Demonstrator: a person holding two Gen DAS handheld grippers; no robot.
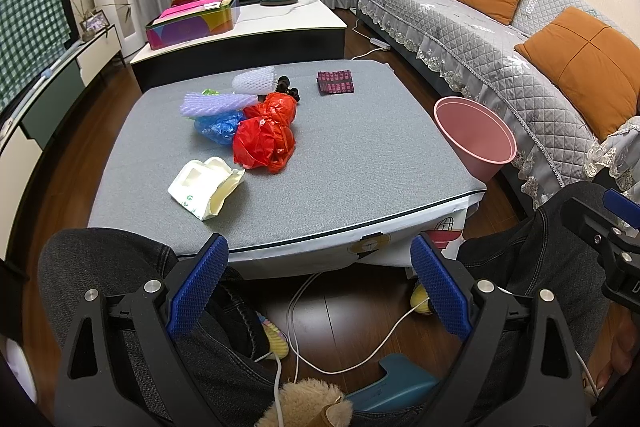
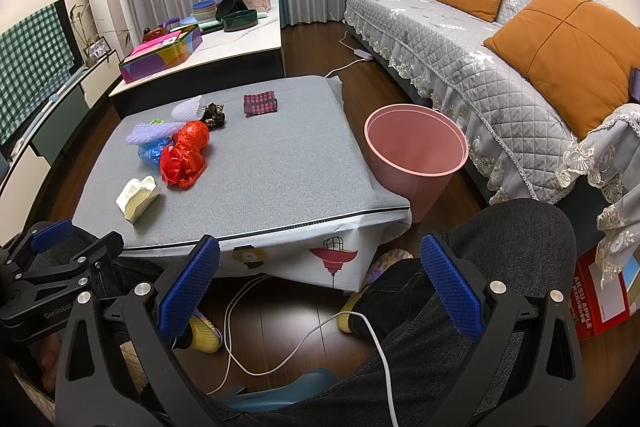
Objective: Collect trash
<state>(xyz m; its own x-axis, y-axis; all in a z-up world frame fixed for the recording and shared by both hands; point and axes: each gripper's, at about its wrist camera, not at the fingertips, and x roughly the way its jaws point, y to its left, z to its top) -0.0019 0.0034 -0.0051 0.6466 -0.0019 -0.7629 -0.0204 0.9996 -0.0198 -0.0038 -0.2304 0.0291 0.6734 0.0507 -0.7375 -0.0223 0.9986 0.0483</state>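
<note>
Left claw [image 1: 320, 283] wide open (empty), right claw [image 2: 320, 285] likewise

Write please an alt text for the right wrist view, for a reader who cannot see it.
The open right gripper is held low before a grey-topped table with trash on it: red plastic bags, a blue bag, foam netting and a white carton. An empty pink bin stands on the floor between table and sofa.
</note>
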